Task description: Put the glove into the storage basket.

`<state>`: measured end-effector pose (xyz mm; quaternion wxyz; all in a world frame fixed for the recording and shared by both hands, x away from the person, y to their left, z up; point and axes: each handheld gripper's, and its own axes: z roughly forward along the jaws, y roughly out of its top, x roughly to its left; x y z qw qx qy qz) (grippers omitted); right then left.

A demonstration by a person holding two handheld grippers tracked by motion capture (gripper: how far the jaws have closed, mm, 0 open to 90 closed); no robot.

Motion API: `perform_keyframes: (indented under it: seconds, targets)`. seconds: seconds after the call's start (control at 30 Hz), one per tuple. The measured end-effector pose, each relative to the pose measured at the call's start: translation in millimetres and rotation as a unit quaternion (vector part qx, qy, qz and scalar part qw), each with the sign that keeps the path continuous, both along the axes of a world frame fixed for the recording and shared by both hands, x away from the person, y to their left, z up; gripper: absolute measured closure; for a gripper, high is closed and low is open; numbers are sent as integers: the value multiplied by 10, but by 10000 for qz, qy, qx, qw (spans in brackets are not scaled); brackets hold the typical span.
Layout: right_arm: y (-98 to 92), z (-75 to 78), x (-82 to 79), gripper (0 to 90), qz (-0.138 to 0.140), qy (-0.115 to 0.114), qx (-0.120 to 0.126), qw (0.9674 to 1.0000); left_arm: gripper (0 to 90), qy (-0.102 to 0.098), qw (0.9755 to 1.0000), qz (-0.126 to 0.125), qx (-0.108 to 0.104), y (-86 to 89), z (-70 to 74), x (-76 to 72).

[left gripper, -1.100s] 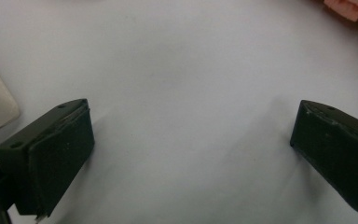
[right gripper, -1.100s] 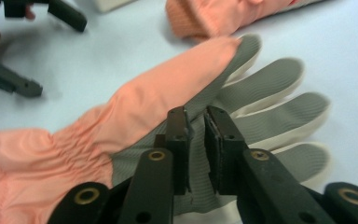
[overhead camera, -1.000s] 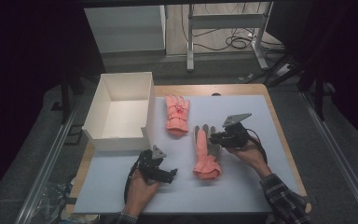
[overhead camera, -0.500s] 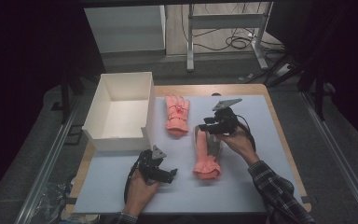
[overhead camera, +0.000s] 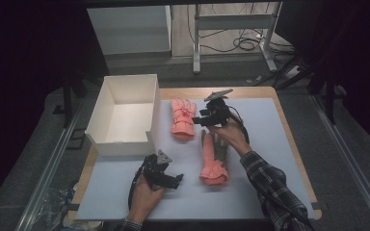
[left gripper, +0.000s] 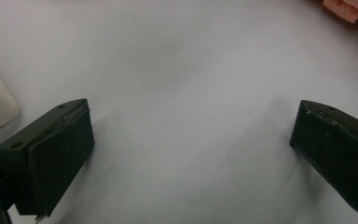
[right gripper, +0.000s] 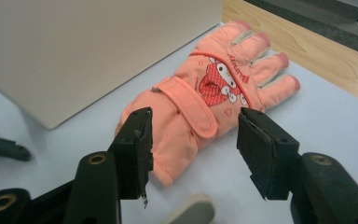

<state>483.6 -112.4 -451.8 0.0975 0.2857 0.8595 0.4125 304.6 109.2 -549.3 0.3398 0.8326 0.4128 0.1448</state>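
Observation:
Two salmon-pink gloves lie on the white mat. One glove (overhead camera: 183,118) (right gripper: 205,102) lies back-up beside the box, showing a cartoon patch and a strap. The other glove (overhead camera: 214,161) lies grey palm up, nearer the person. My right gripper (overhead camera: 201,118) (right gripper: 196,144) hovers between them, pointing at the cuff of the patch glove. Its jaws have just been opening and nothing is between them. My left gripper (overhead camera: 175,180) (left gripper: 191,149) rests low over bare mat at the front, jaws wide open and empty.
An open white box (overhead camera: 125,113) (right gripper: 74,46) stands at the table's left, close to the patch glove. The wooden table edge (right gripper: 307,51) runs beyond the mat (overhead camera: 270,144). Bare mat lies to the right and at the front.
The right hand has moved away from the palm-up glove, up and to the far left toward the patch glove. The left hand has kept still.

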Motion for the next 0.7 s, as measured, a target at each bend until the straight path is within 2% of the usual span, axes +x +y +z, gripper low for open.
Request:
perform_keyframes:
  seconds: [0.47, 0.7]
  targets:
    - [490, -118, 332, 427, -77, 26, -380, 9992, 0, 7, 10000, 9, -12, -2, 0, -1]
    - [662, -212, 523, 390, -284, 70, -523, 9982, 0, 4, 10000, 8, -12, -2, 0, -1]
